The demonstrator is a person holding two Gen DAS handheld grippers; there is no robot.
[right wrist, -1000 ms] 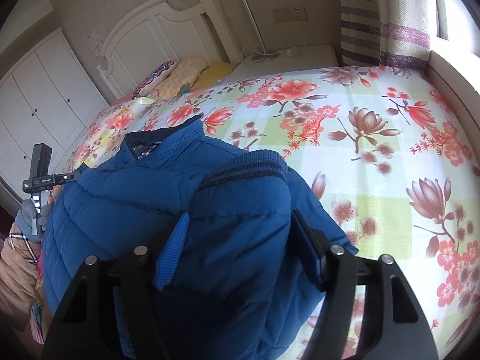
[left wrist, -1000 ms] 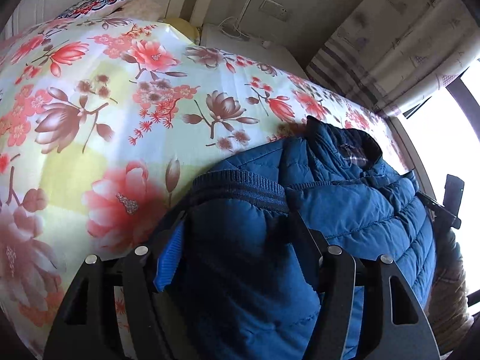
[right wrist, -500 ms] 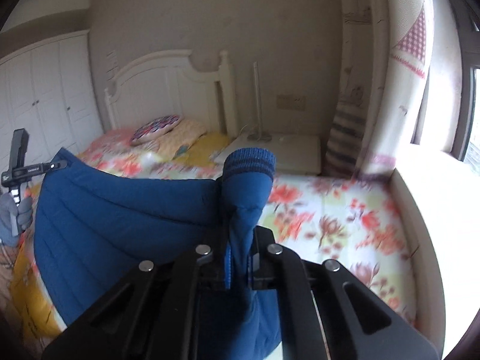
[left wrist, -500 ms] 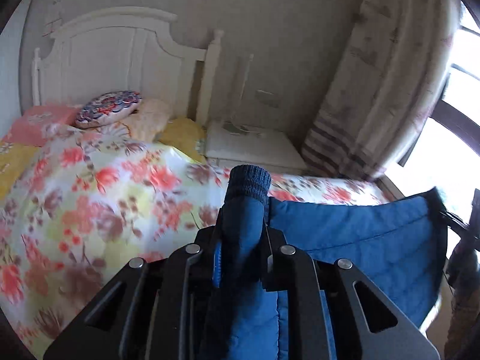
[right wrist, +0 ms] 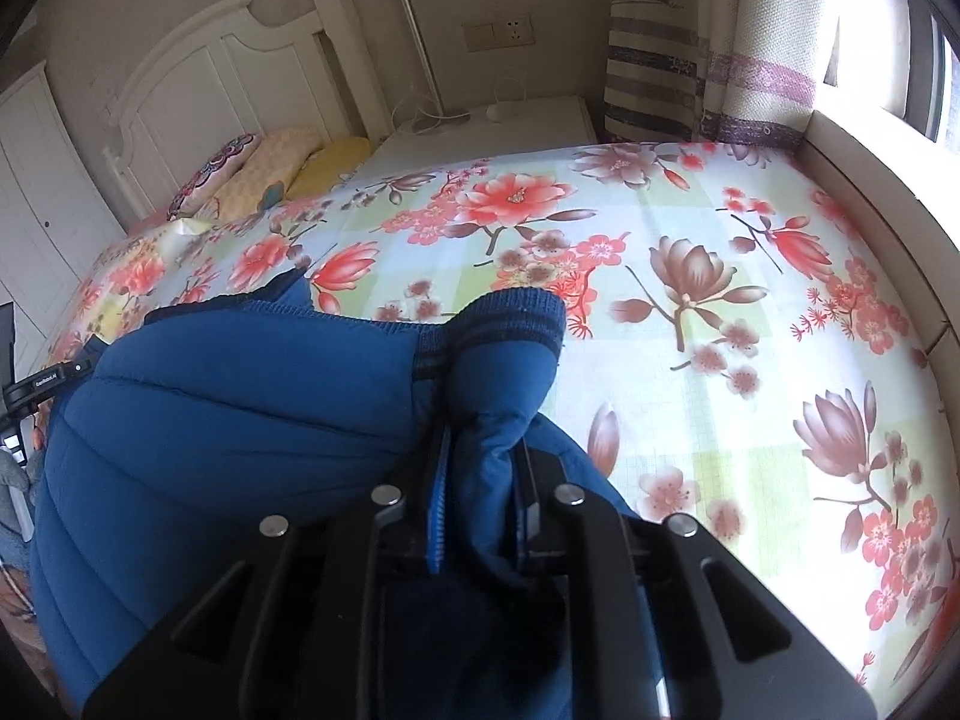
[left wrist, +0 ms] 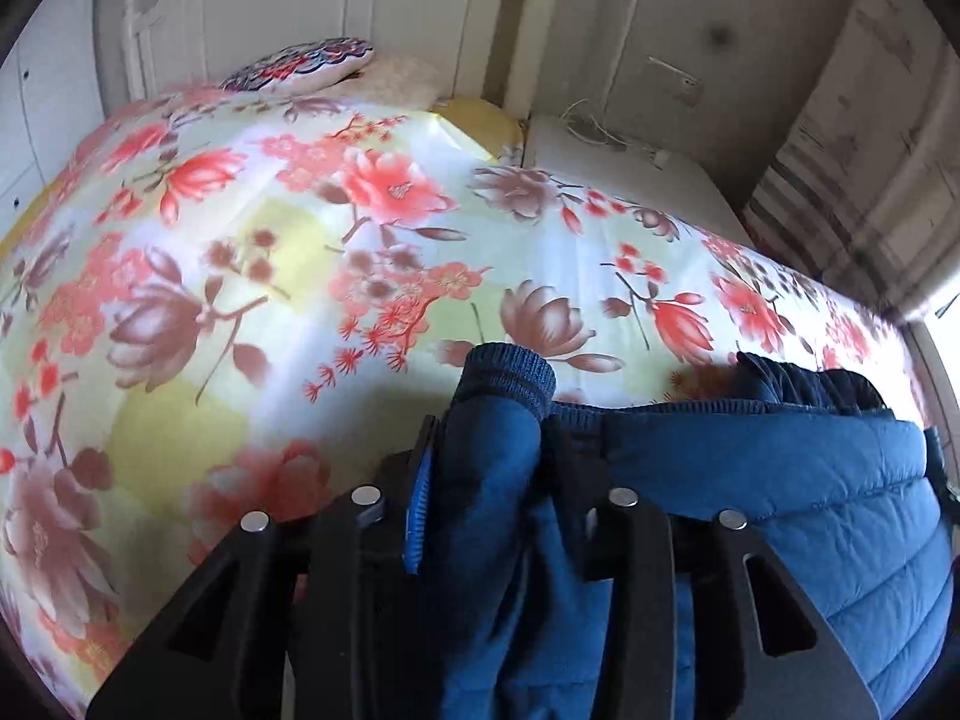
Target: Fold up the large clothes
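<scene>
Left claw (left wrist: 489,468): pinches a blue sleeve with a ribbed cuff (left wrist: 510,369); its jaws have just been opening a little, fabric between them.
Right claw (right wrist: 480,468): pinches the other sleeve under its striped cuff (right wrist: 510,318); jaws also just opening slightly, fabric between them.
Jacket (right wrist: 210,420): blue, quilted, lies on the bed between both claws, collar away from them.
Bed cover (left wrist: 270,240): floral, under the jacket.
Pillows (right wrist: 270,162): at the white headboard (right wrist: 192,78).
</scene>
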